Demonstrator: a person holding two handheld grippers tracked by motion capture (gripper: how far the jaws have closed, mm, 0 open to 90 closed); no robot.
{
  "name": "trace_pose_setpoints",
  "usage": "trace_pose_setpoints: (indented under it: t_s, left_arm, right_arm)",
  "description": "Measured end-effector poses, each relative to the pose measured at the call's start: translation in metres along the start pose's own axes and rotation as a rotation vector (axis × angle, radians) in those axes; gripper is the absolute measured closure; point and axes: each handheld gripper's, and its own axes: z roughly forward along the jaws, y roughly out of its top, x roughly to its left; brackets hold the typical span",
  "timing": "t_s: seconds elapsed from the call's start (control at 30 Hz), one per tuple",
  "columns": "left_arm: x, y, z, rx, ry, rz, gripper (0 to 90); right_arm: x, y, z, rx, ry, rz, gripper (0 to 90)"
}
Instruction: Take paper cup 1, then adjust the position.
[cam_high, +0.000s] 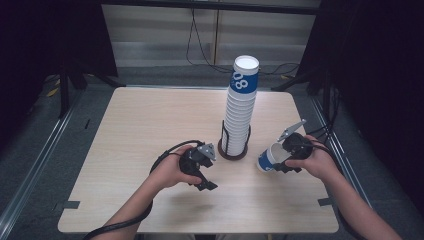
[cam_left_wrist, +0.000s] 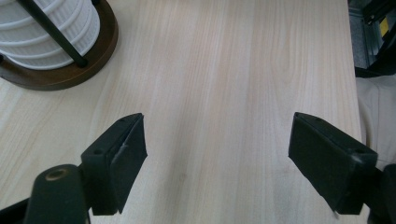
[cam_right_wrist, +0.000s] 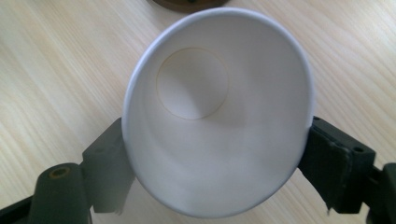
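Cup-handling is occupying both my hands over the worktop (cam_high: 150, 125). I am holding my left tongs (cam_high: 202, 175) wide open and empty, just left of the cup stack (cam_high: 240, 115) standing in its holder (cam_high: 233, 150). My right tongs (cam_right_wrist: 215, 158) are gripping 1 paper cup (cam_right_wrist: 219, 121) by its sides, tilted, right of the stack.
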Motion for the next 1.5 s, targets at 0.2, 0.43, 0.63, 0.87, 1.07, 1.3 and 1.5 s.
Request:
trace_pose_setpoints:
  t_s: [0.2, 0.43, 0.63, 0.87, 1.07, 1.3, 1.5]
  left_arm:
    - [0.000, -0.002, -0.003, 0.007, 0.000, 0.001, 19.0]
    - [0.001, -0.007, -0.007, 0.010, -0.003, -0.004, 19.0]
    - [0.001, -0.010, -0.010, 0.013, 0.002, -0.012, 19.1]
    - [0.001, -0.014, -0.010, 0.006, 0.010, -0.023, 19.0]
    - [0.001, -0.014, -0.009, 0.004, 0.005, -0.022, 19.0]
    - [0.001, -0.014, -0.008, 0.010, 0.007, -0.026, 19.0]
    - [0.000, -0.013, -0.009, 0.012, 0.000, -0.020, 19.0]
  right_arm:
    - [-0.003, 0.006, 0.001, 0.019, 0.002, 0.031, 18.3]
    - [-0.006, 0.016, 0.003, 0.048, -0.018, 0.043, 17.5]
    - [-0.009, 0.020, 0.010, 0.088, -0.037, 0.026, 17.3]
    - [-0.016, 0.023, 0.014, 0.104, -0.062, 0.055, 16.4]
    - [-0.019, 0.024, 0.016, 0.101, -0.073, 0.039, 15.9]
    - [-0.021, 0.026, 0.015, 0.086, -0.093, 0.054, 14.8]
    - [-0.022, 0.026, 0.015, 0.081, -0.089, 0.048, 14.6]
